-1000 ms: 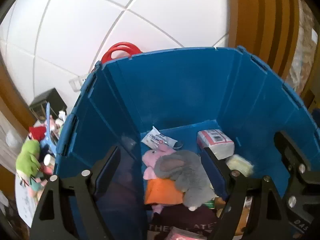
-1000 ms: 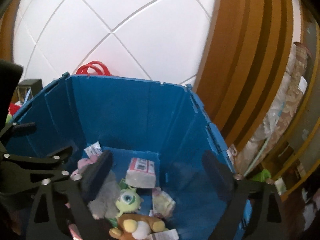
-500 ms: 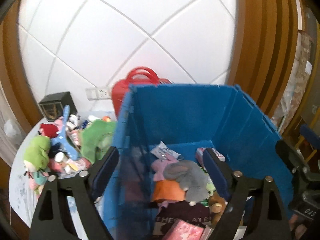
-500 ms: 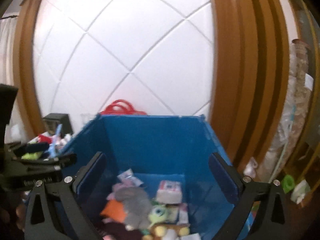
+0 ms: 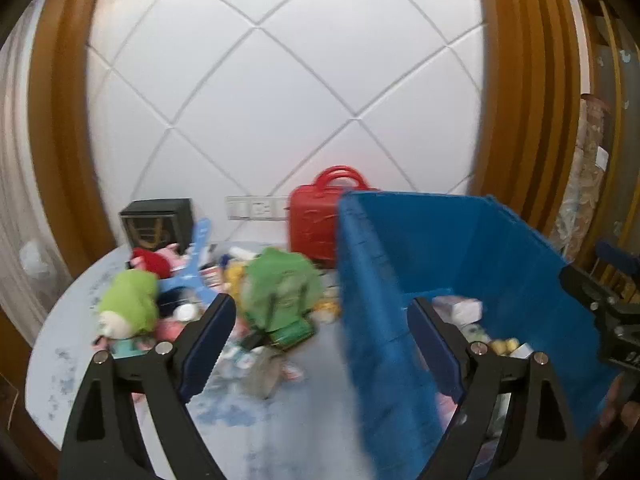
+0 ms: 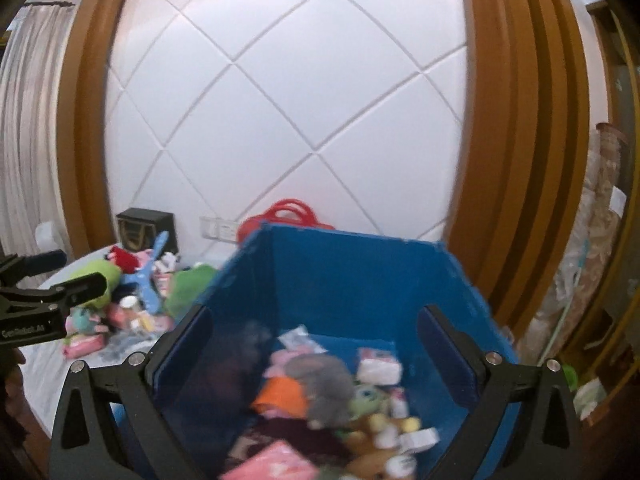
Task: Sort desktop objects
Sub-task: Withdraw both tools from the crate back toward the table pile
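Note:
A blue bin stands on the right of a round white table. It holds a grey plush, an orange item, a white packet and other toys. A pile of toys lies on the table to its left, with a green plush and a light-green plush. My left gripper is open and empty, raised over the bin's left wall. My right gripper is open and empty above the bin.
A red case and a black box stand against the white quilted wall. A blue hanger lies in the pile. Brown wooden frames flank the wall. The left gripper shows at the left edge of the right wrist view.
Both grippers have risen and pulled back from inside the bin. The left one has swung left, so the table and the toy pile now show. Both stay open.

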